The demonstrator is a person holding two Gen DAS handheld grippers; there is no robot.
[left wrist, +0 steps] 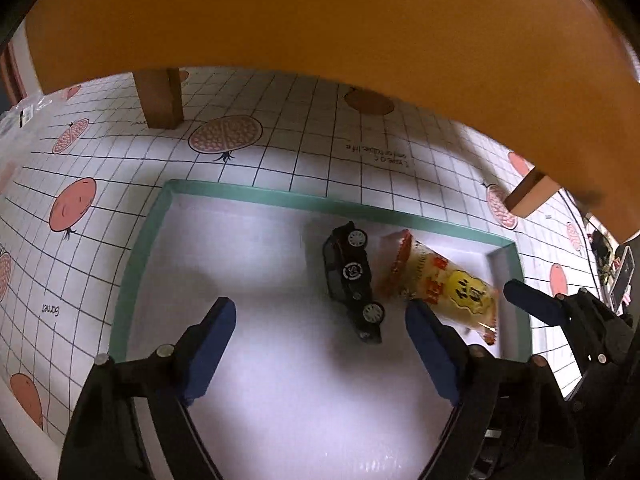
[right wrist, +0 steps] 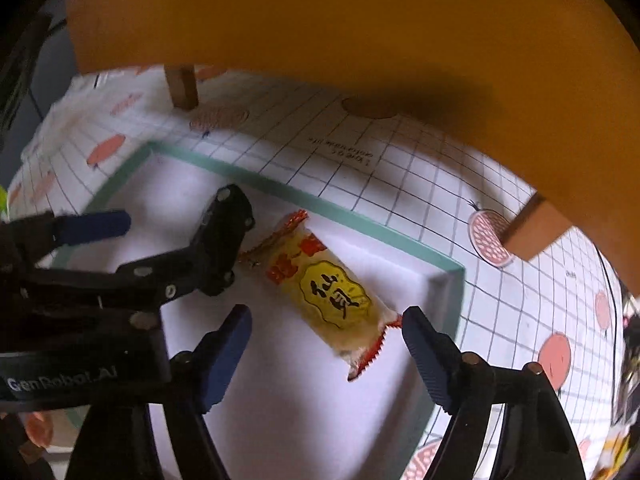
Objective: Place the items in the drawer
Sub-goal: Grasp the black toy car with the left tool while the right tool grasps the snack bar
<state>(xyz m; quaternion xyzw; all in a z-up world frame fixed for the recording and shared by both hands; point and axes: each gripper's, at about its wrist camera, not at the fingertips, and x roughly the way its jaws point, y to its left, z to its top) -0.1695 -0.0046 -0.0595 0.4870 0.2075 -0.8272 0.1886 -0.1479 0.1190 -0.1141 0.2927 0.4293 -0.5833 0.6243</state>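
Note:
The drawer (left wrist: 248, 190) has a white floor and a teal rim and stands pulled out under an orange top. A black toy car (left wrist: 354, 280) lies on its side in it, and beside the car lies a yellow and red snack packet (left wrist: 444, 284). My left gripper (left wrist: 320, 320) hovers open over the drawer floor, the car just ahead of its right finger. My right gripper (right wrist: 326, 328) is open too, and the snack packet's (right wrist: 332, 292) near end reaches the gap between its fingers without being pinched. The left gripper's blue finger (right wrist: 96, 226) shows at the left; its body hides the car.
The orange top (left wrist: 320, 20) rests on wooden legs (left wrist: 160, 100) (left wrist: 528, 196) close above the drawer. A white grid tablecloth with fruit prints (left wrist: 280, 140) lies around it. A phone (left wrist: 624, 276) stands at the far right and a clear plastic bag (left wrist: 20, 120) at the far left.

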